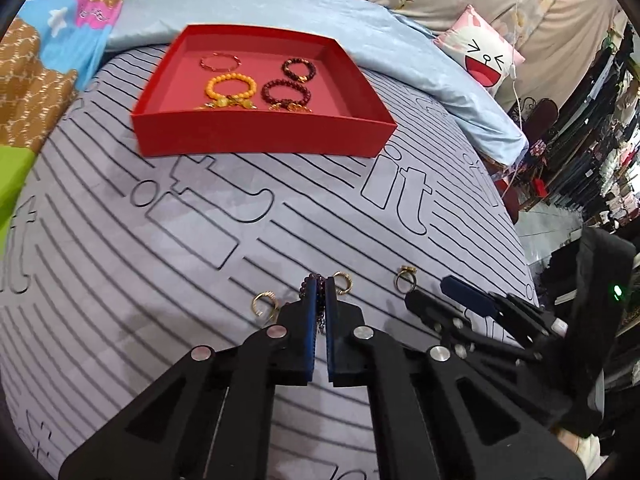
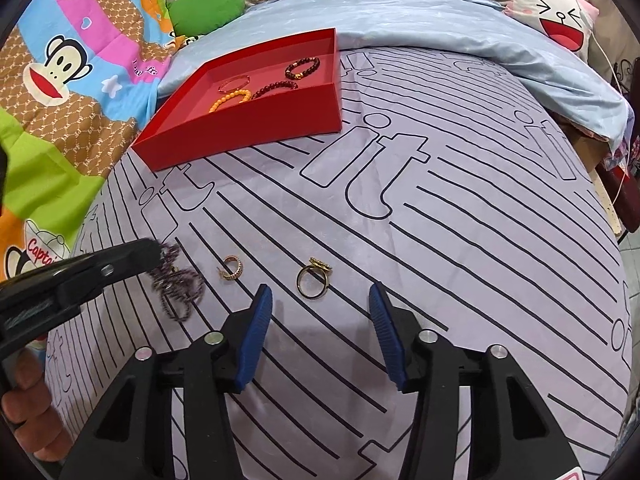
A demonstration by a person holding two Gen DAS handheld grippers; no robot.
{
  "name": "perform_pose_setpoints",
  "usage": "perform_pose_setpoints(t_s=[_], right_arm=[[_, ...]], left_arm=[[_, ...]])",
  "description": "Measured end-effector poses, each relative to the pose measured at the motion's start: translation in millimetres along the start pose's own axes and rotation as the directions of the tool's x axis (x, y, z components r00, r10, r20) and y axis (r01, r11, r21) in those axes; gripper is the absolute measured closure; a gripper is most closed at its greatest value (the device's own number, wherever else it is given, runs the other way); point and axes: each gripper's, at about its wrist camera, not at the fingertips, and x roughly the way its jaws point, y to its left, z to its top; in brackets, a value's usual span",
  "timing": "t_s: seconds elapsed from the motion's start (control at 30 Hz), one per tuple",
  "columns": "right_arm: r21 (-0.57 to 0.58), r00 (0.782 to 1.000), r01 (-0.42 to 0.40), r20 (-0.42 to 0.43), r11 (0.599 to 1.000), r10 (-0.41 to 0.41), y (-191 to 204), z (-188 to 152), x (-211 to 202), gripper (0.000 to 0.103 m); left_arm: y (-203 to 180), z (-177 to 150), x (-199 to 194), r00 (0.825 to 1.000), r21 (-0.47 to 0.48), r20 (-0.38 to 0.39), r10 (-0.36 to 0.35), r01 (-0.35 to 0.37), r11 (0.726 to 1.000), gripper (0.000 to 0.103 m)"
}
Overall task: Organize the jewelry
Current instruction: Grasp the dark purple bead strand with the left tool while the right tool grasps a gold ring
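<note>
Where the left wrist view looks down its own fingers, the left gripper stands pinched tight on a dark purple bead bracelet, whose beads show above the pads and whose loose part dangles between them, just off the striped bedsheet near its front edge. Such a strand is judged light, limp and free to swing; a hold across the beads, as here, should serve, though round beads may slip. Three gold rings lie on the sheet close by: one ring left of the pads, a second ring just right of them, a third ring further right, beside the tip of the right gripper. Toward the far edge sits a red tray holding four bracelets: a thin bangle, an orange bracelet, and two dark red bracelets.

From the right wrist view, the right gripper stands at moderate width with nothing between its pads, poised just short of the topped ring. That ring is judged small, hard and low-lying; the band's sides offer the hold, and it may skid on cloth. Only two rings are plain here, the other an open hoop ring. At left the purple bracelet hangs blurred from the left gripper.
</note>
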Motion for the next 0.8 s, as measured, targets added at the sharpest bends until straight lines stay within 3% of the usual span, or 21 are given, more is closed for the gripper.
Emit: perform_pose_setpoints(t_s=[0.2,0.33,0.57,0.8], right_arm=[[0.018,1.000,-0.023,-0.004,1.000,0.023,-1,4,5,0.071],[0.035,0.999,-0.039,-0.011,0.999,0.040,-2,7,10,0.076],[0.046,0.999,-0.035,-0.010,0.998,0.035,-2,14,14,0.077],[0.052,0.999,-0.025,-0.026,0.998,0.026,-3,13,20,0.093]], left_arm=[[-2,-3,-26,0.998,0.021,0.060,0.032,-0.033,0.999,0.100],[1,-10,-25,0.998,0.018,0.046,0.052,-0.053,0.998,0.100],[6,-19,-15,0.998,-0.006,0.001,0.062,-0.062,0.998,0.099],[6,-23,-11,0.998,-0.011,-0.014,0.064,-0.064,0.998,0.099]])
